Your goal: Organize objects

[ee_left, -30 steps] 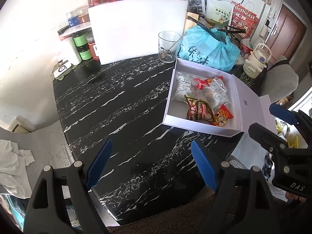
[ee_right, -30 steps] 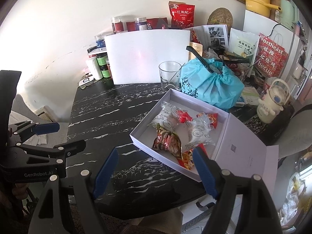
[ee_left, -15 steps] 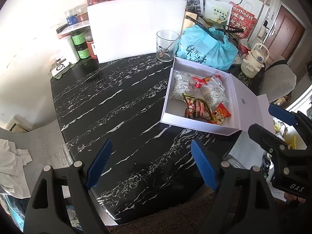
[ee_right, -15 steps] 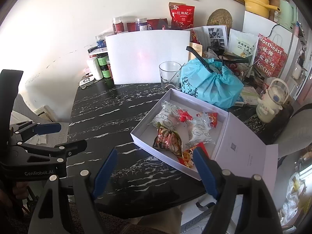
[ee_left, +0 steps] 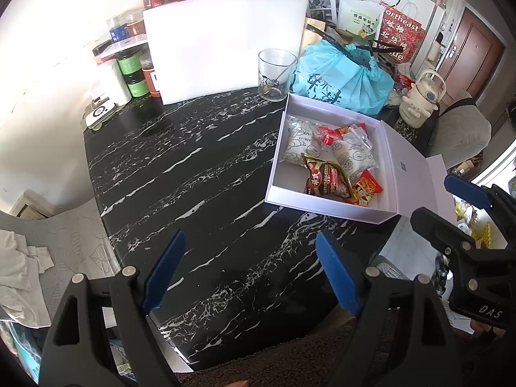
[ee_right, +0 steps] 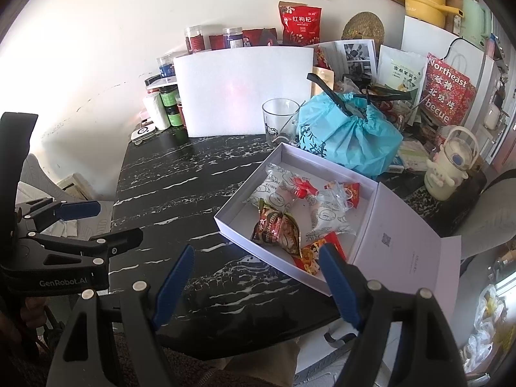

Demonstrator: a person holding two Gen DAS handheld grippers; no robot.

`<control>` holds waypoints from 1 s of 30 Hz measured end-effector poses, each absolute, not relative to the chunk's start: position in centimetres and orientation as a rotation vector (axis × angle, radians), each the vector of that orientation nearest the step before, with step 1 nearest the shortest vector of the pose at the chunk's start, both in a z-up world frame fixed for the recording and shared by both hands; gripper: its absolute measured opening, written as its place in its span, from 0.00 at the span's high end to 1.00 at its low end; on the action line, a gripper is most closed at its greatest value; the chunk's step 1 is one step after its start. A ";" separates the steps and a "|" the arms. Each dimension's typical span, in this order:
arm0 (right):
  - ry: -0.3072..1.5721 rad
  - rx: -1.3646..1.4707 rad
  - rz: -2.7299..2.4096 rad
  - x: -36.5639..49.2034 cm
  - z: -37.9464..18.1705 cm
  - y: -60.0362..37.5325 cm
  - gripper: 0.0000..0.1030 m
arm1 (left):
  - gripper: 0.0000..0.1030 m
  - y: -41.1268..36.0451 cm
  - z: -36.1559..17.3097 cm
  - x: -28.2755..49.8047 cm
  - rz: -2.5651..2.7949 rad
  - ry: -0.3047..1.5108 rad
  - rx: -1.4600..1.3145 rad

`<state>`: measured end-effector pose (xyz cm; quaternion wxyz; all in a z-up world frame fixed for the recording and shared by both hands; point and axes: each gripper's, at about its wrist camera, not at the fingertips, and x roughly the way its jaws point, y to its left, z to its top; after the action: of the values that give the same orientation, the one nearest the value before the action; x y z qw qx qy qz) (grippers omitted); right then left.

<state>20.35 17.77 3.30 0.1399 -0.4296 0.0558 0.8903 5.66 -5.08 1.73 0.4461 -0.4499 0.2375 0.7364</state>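
Both the left gripper [ee_left: 250, 269] and the right gripper [ee_right: 256, 282] are held wide open, empty, above the black marble table [ee_left: 180, 174]; snack packets [ee_right: 279, 227] are seen inside the white box [ee_right: 254, 245].

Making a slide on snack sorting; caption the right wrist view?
Open right gripper above marble table, facing white box of snack packets; left gripper alongside.

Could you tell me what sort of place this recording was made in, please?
Most likely a lived-in home, in a dining or kitchen corner: a marble-patterned table crowded along the wall with jars, a goji bag and a yellow pot on a fridge, plus a box of snacks.
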 end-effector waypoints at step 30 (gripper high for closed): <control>0.156 -1.265 2.573 20.0 2.9 18.4 0.20 | 0.20 -4.9 1.2 5.8 1.828 0.596 -1.126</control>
<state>19.99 18.39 2.91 0.1346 -0.4364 0.0538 0.8880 5.84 -4.88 1.24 0.4410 -0.4535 0.2401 0.7363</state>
